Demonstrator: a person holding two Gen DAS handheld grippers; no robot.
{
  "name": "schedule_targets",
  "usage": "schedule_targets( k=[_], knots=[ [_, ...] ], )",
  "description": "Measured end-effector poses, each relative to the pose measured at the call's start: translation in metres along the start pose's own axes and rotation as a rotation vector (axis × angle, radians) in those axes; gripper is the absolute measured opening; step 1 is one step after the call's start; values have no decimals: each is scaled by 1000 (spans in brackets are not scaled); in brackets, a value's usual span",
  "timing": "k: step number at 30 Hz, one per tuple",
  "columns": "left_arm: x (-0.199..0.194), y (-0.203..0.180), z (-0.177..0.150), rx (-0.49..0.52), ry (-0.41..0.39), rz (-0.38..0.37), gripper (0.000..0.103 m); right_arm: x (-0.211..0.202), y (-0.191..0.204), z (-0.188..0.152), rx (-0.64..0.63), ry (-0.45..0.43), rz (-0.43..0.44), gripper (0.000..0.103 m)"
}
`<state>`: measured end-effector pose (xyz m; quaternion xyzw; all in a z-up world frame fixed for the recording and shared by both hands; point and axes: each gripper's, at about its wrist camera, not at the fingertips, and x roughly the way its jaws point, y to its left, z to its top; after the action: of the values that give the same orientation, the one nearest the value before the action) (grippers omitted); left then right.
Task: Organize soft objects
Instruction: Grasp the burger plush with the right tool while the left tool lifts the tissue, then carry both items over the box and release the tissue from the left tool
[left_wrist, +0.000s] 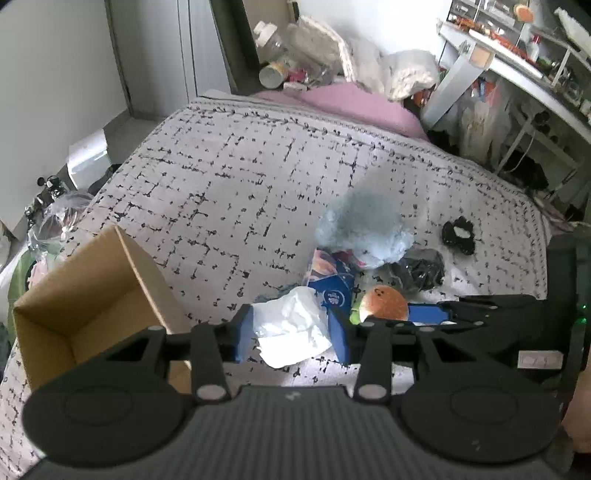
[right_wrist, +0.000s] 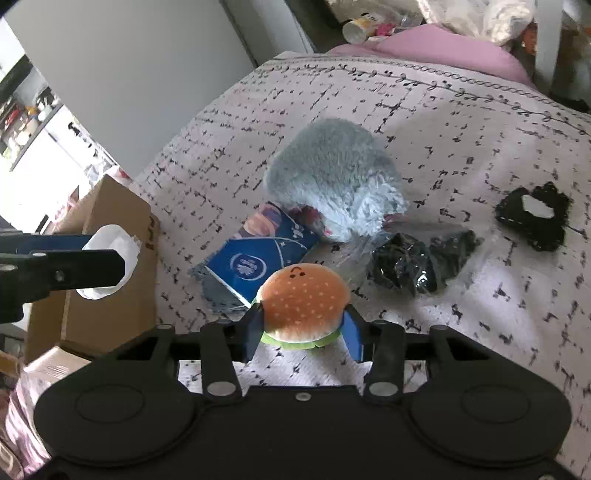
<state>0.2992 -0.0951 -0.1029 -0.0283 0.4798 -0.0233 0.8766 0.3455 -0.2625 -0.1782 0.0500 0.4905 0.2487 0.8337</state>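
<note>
Across the patterned quilted bed (right_wrist: 461, 122), the right gripper (right_wrist: 303, 325) clamps a round orange plush burger (right_wrist: 303, 302); the left gripper (left_wrist: 291, 330) seemingly pinches crumpled white tissue (left_wrist: 291, 325) beside an open cardboard box (left_wrist: 92, 291).

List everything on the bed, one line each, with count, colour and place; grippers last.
Cardboard box: one, brown, open, at the bed's left edge.
Tissue: one, white, crumpled, between the left gripper's fingers.
Burger plush: one, orange bun with green trim, between the right gripper's fingers.
Fluffy plush: one, grey-blue, mid-bed.
Blue packet: one, beside the fluffy plush.
Plastic-wrapped bundle: one, black.
Scrunchie: one, black, far right.
Bedspread: one, pale, black-flecked.
Left gripper: black, blue pads.
Right gripper: black, blue pads.
</note>
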Motion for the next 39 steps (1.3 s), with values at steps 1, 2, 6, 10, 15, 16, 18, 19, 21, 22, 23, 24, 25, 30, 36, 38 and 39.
schedule_targets(
  k=[1,2,6,10,15,16,18,19,21,22,23,24,25,30,36,38,39],
  knots=[
    [-3,2,-1,-2,-5,-3,43,-5,2,0,7,-4,-1,44],
    [-7,3,-2,-4,-9,-4,43,-9,4,0,11,-8,-1,44],
    [-21,8,-7,-11,-23,-24,43,-27,15,-2,3,-35,-19,44],
    [-37,12,-13,-18,-42,-42,43,-44,27,-3,9,-63,-38,44],
    [-56,24,-23,-28,-57,-43,43,-66,50,-6,-22,-98,-53,44],
    [-59,27,-25,-33,-60,-42,43,-70,55,-6,-30,-102,-52,44],
    [-64,33,-27,-51,-63,-41,43,-78,67,-8,-52,-116,-50,44],
    [-67,35,-29,-59,-64,-41,43,-81,73,-9,-61,-123,-51,44],
    [-72,39,-33,-62,-74,-34,43,-86,83,-10,-72,-134,-48,44],
    [-76,42,-35,-67,-80,-36,43,-89,89,-11,-77,-141,-44,44],
    [-80,45,-37,-75,-85,-39,43,-91,93,-11,-82,-148,-41,44],
    [-82,48,-38,-81,-90,-39,43,-93,97,-11,-86,-153,-40,44],
    [-86,51,-40,-87,-97,-36,43,-95,102,-12,-91,-160,-37,44],
    [-100,68,-50,-121,-123,-17,43,-101,123,-15,-113,-178,-34,44],
    [-109,88,-61,-161,-133,-2,43,-100,148,-18,-140,-181,-22,44],
    [-110,95,-64,-174,-136,4,43,-98,158,-18,-154,-180,-16,44],
    [-110,97,-64,-180,-137,8,43,-97,161,-19,-158,-180,-13,44]
  ],
)
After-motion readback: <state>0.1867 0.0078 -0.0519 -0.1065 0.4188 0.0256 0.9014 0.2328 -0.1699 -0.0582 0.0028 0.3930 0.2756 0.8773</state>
